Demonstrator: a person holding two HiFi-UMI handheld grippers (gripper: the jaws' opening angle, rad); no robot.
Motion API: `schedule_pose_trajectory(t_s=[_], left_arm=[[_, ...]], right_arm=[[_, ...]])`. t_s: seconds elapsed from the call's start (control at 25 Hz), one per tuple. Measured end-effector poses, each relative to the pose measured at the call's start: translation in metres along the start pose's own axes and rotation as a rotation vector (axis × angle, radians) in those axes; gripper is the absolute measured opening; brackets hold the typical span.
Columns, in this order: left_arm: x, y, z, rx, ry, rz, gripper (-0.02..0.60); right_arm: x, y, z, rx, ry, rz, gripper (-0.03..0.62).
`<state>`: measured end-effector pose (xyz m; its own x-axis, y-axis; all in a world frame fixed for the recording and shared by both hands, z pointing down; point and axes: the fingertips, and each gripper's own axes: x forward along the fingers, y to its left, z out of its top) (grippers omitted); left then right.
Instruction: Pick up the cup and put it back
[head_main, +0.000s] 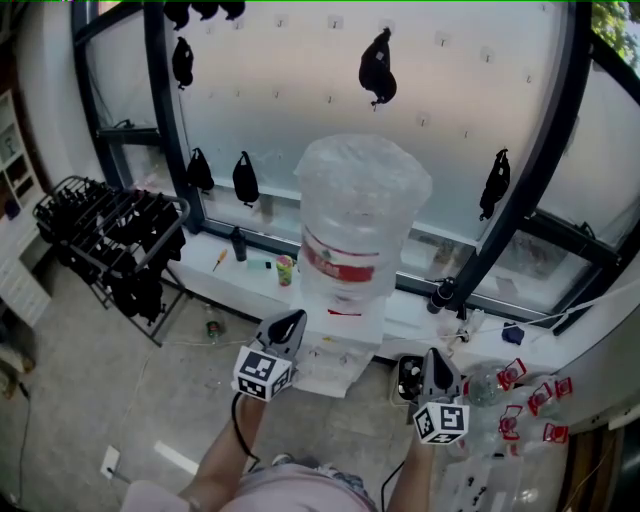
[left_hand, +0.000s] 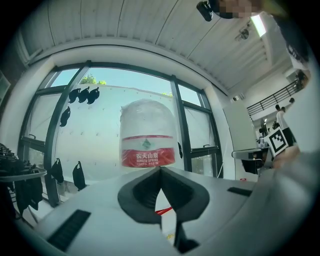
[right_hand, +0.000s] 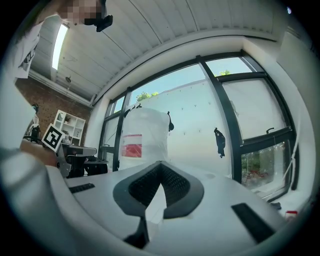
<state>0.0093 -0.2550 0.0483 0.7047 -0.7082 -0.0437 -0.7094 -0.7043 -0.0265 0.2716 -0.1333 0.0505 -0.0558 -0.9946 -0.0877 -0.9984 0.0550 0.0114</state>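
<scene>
A white water dispenser (head_main: 335, 350) carries a big clear bottle with a red label (head_main: 355, 215). The bottle (left_hand: 147, 135) fills the middle of the left gripper view and appears left of centre in the right gripper view (right_hand: 145, 137). My left gripper (head_main: 292, 322) points at the dispenser's left side, shut and empty (left_hand: 160, 170). My right gripper (head_main: 436, 358) hangs to the dispenser's right, its jaws also meeting with nothing between them (right_hand: 160, 164). A small green-and-pink cup-like thing (head_main: 285, 270) stands on the sill behind. No cup is between either pair of jaws.
A black wire rack (head_main: 110, 240) stands at the left. A dark window post (head_main: 520, 190) slants down on the right. Black bags (head_main: 377, 68) hang on the wall beyond the glass. Red-and-white packets (head_main: 530, 405) and a clear plastic thing (head_main: 484, 386) lie at the lower right.
</scene>
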Motion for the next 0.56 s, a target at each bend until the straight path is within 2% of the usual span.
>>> schedule_pose_trajectory(t_s=[0.56], left_arm=[[0.0039, 0.0014, 0.0003, -0.002, 0.007, 0.009, 0.025]], right_arm=[[-0.0021, -0.0019, -0.0065, 0.016, 0.015, 0.0, 0.015]])
